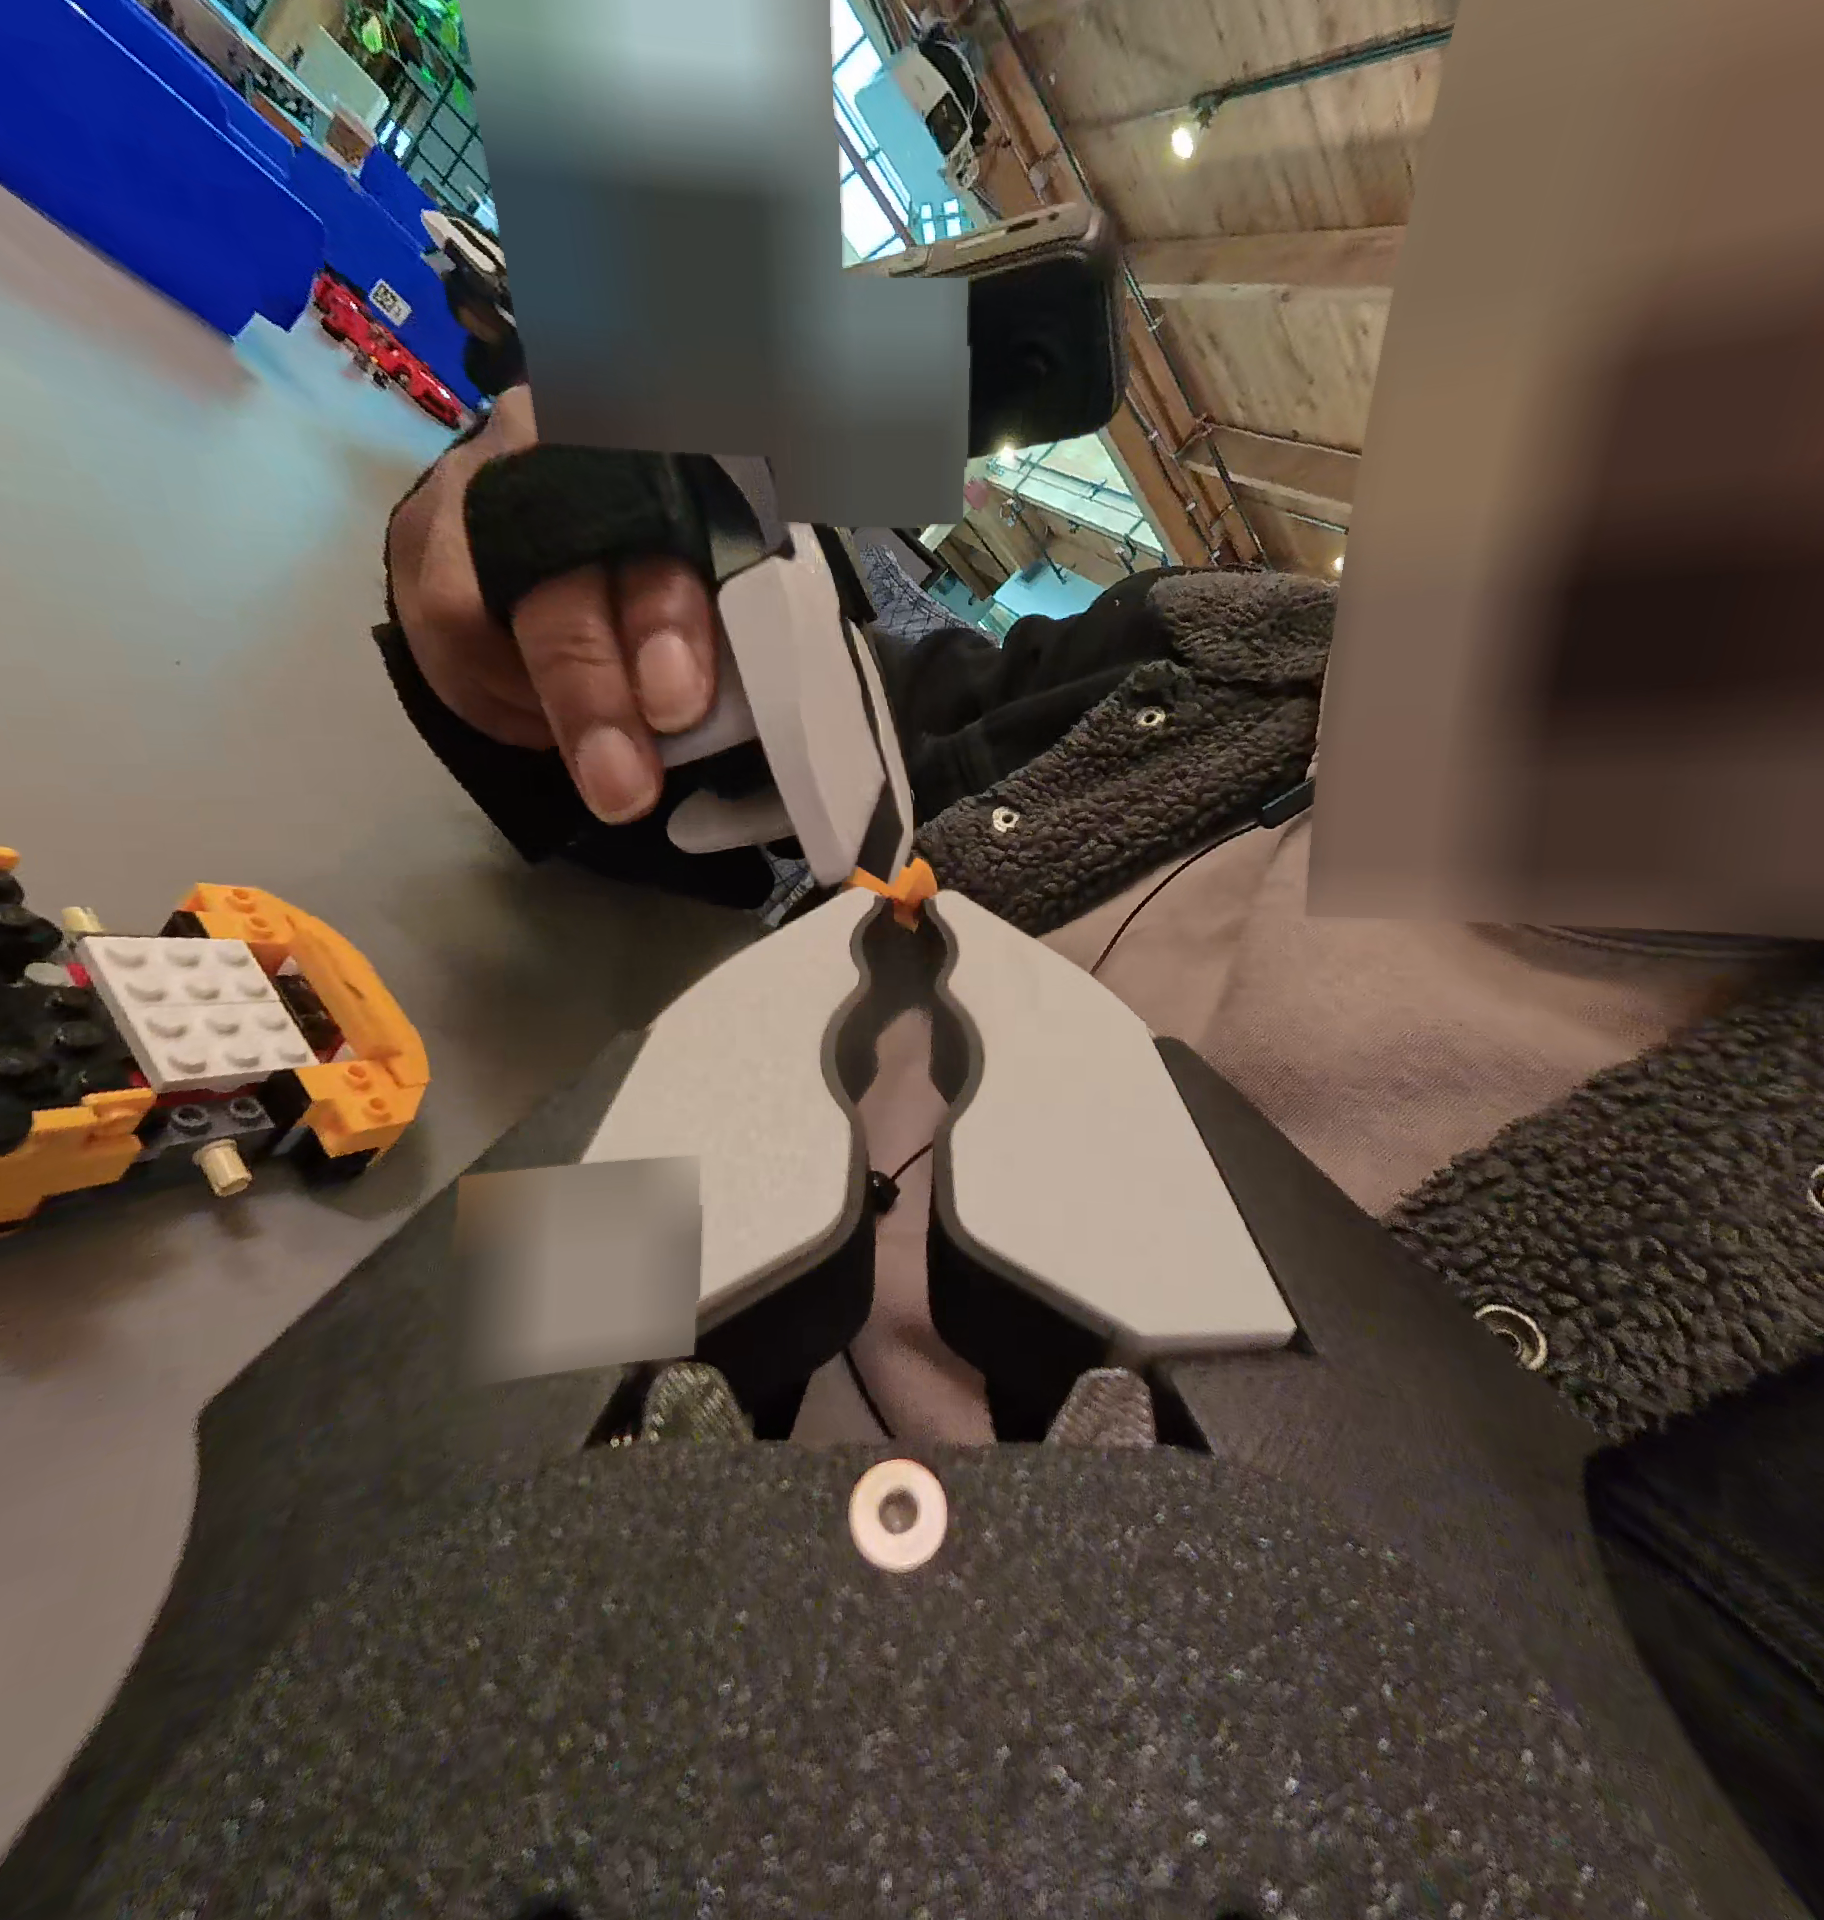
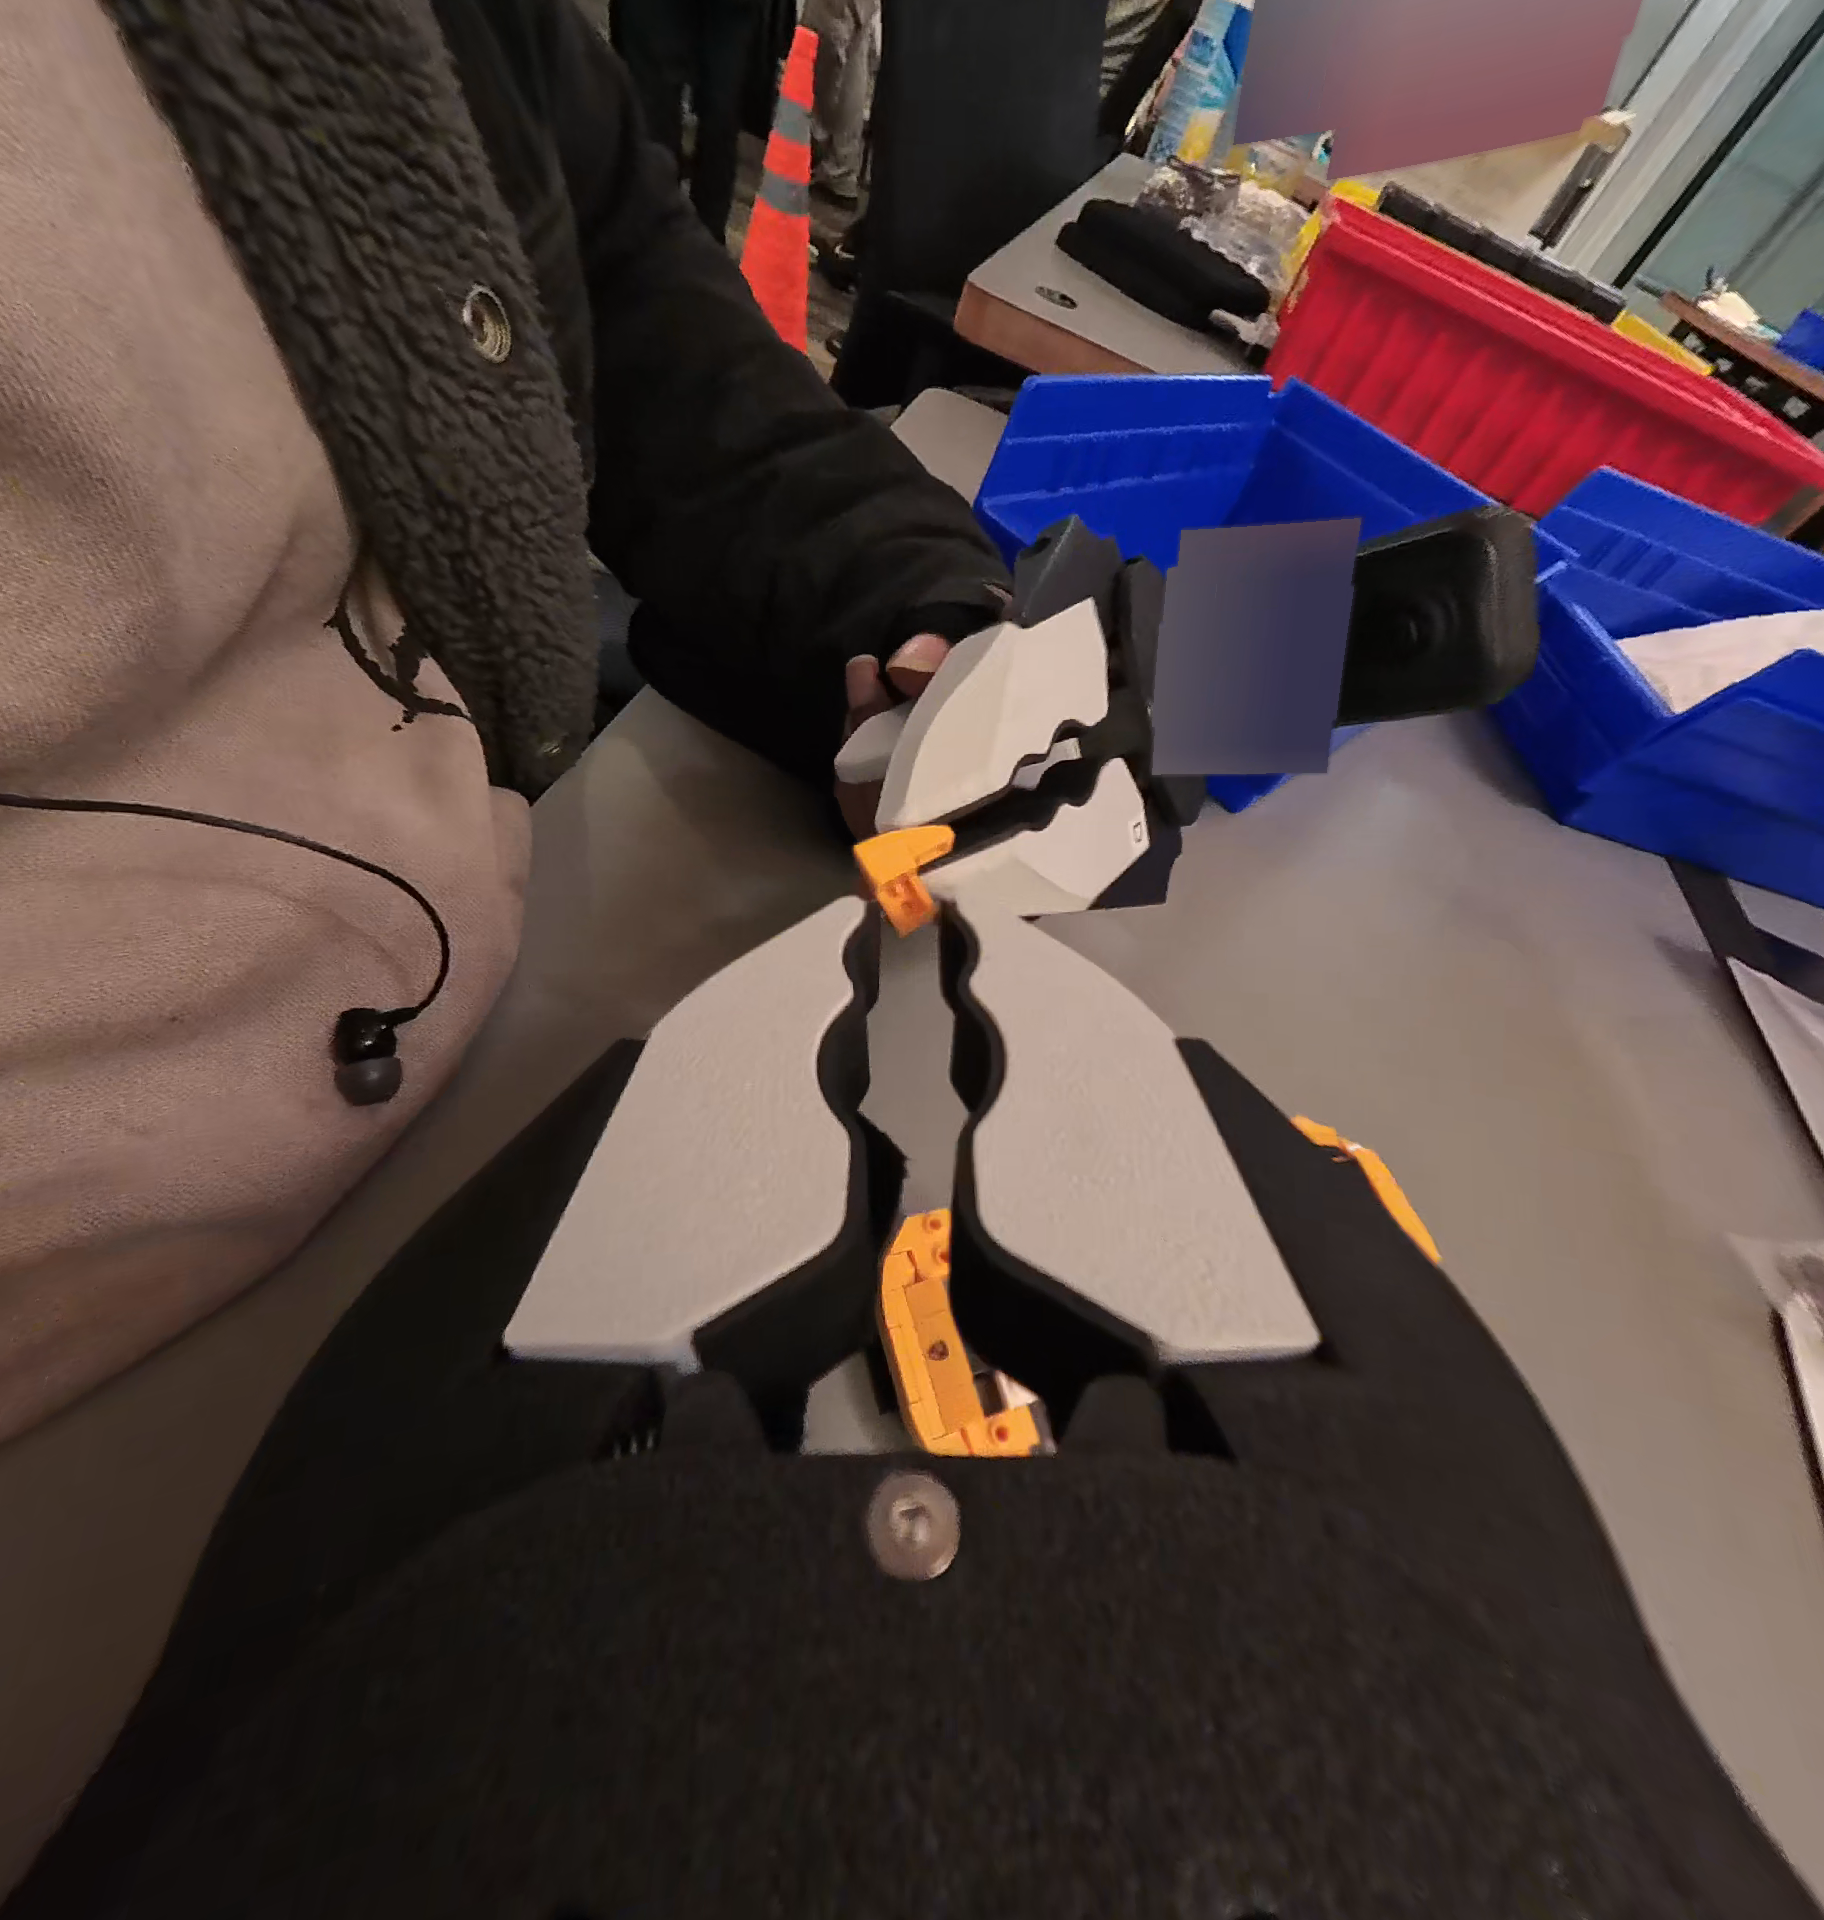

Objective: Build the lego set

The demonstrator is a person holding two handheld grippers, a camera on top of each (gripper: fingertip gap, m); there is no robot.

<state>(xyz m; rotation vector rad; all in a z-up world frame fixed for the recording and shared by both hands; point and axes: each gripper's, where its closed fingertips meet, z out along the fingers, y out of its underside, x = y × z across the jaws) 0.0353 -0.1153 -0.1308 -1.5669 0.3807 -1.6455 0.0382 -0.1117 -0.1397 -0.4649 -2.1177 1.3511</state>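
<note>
Two small orange Lego pieces meet in the air above the grey table, close to the person's chest. My right gripper is shut on the lower, studded piece. My left gripper comes in from the right and is shut on the upper, sloped piece. In the left wrist view my left gripper pinches the orange piece, and the right gripper meets it from above. The part-built orange, black and white car lies on the table to the left. It also shows under my right gripper.
Blue bins and a red bin stand at the table's far side. Paper sheets lie at the right edge. The person's fleece jacket and an earbud cable are close on the left. An orange cone stands behind.
</note>
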